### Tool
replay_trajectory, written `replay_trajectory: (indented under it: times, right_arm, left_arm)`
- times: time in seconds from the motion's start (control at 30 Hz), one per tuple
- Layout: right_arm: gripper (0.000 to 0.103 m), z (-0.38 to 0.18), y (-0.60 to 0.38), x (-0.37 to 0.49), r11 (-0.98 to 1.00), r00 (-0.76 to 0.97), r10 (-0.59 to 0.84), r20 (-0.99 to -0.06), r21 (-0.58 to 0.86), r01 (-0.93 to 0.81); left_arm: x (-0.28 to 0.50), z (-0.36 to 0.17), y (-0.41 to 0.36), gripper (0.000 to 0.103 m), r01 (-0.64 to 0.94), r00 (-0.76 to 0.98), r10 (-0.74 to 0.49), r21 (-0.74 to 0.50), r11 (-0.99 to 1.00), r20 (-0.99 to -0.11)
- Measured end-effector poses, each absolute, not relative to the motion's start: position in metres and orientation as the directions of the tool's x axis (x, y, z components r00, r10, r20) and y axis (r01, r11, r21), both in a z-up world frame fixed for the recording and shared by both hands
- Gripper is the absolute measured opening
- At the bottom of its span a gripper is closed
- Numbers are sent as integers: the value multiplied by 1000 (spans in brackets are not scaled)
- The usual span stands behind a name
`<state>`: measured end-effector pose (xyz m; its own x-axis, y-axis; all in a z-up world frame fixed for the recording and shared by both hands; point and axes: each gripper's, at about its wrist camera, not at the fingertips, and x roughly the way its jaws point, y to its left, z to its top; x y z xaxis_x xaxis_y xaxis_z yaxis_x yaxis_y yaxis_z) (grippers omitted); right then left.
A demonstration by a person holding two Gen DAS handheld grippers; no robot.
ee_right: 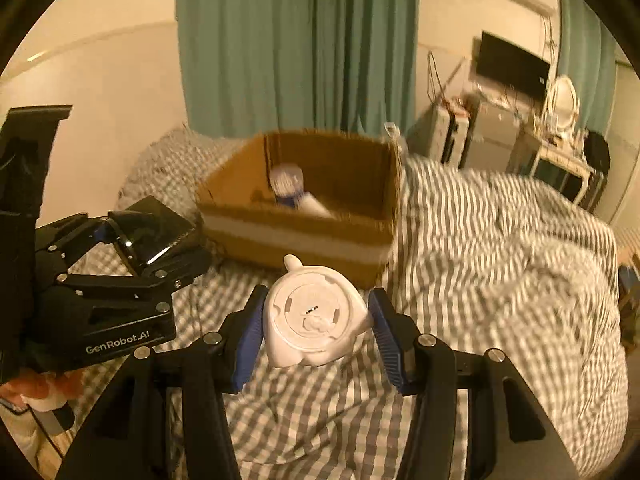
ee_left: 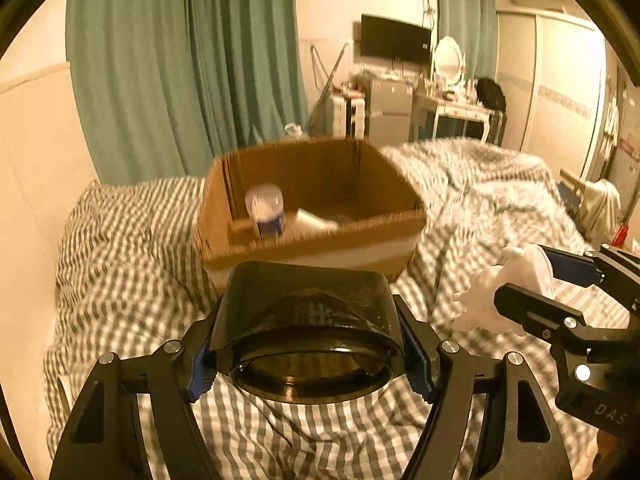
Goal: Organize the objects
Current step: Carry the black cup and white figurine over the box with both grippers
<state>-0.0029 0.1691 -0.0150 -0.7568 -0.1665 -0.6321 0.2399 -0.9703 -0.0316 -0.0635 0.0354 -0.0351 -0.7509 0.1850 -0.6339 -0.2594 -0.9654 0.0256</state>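
Holding a shiny black tub (ee_left: 304,320) in our left gripper (ee_left: 308,364) and a bumpy white toy (ee_right: 316,320) in our right gripper (ee_right: 316,332), we have both up above the bed (ee_right: 480,240). Its checked cover is soft and wrinkly. Each thing sits snug between blue pads (ee_right: 248,344). Just past them stands a brown cardboard box (ee_left: 320,240) with a bottle (ee_left: 266,210) inside, before green curtains (ee_left: 180,60).
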Motion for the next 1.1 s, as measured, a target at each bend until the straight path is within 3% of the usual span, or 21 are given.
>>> replay_trajectory:
  times: [0.3, 0.47, 0.57, 0.7, 1.1]
  right_arm:
    - [50, 54, 160, -30, -953, -821, -217, -528, -66, 295]
    - [51, 81, 165, -83, -952, -824, -248, -509, -31, 306]
    - [51, 85, 167, -130, -955, -818, -246, -521, -14, 296]
    - [51, 73, 169, -195, -957, -785, -248, -567, 18, 289]
    - [51, -45, 165, -345, -967, -627, -185, -757, 25, 255]
  left_arm:
    - [-84, 48, 27, 76, -257, -853, 192, 71, -964, -486]
    - [-130, 67, 24, 76, -240, -868, 178, 78, -968, -464]
    - [-176, 64, 23, 76, -248, -843, 189, 52, -967, -504]
    - [-263, 35, 21, 76, -267, -738, 232, -41, -963, -633]
    - [-367, -57, 19, 76, -267, -615, 200, -37, -963, -763]
